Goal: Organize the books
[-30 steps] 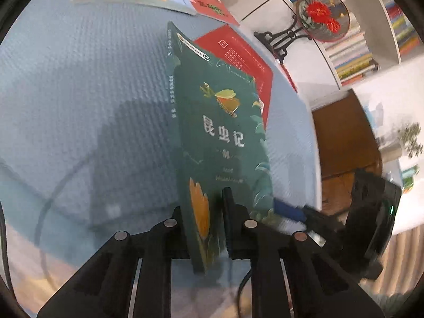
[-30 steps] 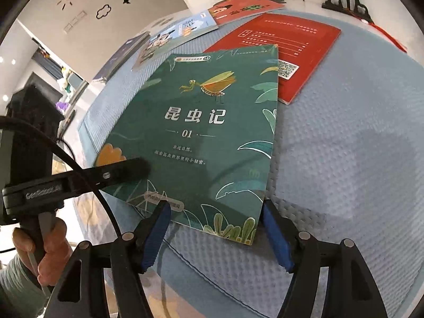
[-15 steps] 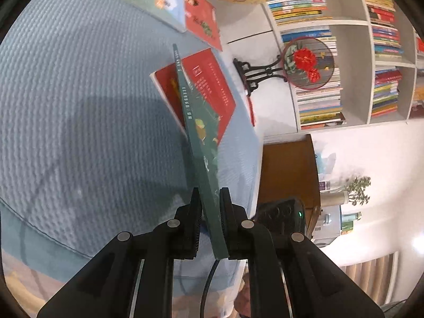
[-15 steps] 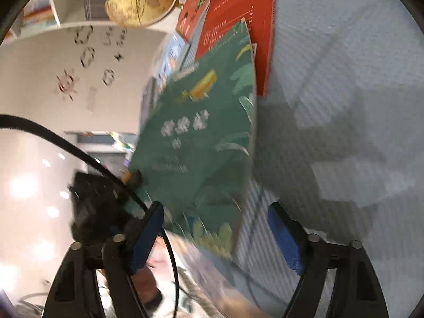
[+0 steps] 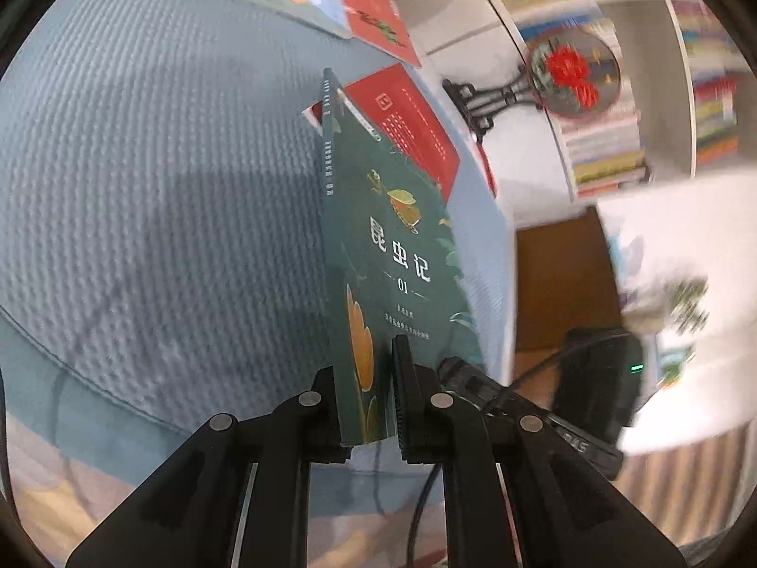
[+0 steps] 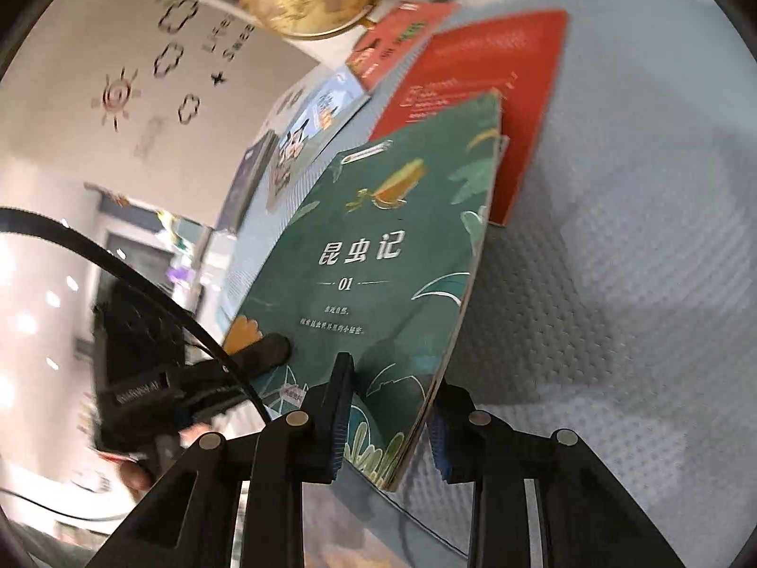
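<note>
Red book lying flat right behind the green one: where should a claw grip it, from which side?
Likely its long edge on the right in the right wrist view. The red book lies flat on the blue cloth, so the grip must start under an edge; that side faces bare cloth, while the held green book crowds the near end.

Blue cloth [image 5: 142, 189] under red book [image 5: 416, 128]
</note>
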`<state>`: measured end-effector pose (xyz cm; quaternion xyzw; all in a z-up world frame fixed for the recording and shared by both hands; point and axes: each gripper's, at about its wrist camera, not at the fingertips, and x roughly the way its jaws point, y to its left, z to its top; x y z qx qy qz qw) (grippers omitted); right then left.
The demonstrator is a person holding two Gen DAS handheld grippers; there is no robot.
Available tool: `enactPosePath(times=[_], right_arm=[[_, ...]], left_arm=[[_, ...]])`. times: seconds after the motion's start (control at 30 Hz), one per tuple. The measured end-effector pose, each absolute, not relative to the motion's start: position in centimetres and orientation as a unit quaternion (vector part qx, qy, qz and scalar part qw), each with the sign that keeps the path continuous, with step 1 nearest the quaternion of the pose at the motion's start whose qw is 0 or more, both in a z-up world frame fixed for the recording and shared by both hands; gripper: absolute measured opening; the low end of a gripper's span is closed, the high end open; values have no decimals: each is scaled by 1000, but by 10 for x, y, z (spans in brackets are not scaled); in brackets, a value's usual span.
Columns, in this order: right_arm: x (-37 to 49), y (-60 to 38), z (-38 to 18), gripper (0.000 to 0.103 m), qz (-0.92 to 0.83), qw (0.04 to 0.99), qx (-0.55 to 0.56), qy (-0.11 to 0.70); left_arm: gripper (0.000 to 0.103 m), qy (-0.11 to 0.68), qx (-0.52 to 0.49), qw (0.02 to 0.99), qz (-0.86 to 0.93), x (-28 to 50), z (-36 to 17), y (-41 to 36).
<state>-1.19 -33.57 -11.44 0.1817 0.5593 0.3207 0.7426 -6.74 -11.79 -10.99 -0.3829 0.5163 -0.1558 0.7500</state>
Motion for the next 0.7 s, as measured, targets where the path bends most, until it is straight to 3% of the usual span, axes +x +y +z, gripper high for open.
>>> enactPosePath(times=[0.27, 0.7], right_arm=[[-61, -299, -93, 29, 311, 787, 44, 531], [-143, -215, -38, 29, 336, 810, -14, 481]], left_arm=[[10, 525, -215, 808, -157, -99, -71, -138], [11, 477, -226, 836, -148, -173, -23, -62]])
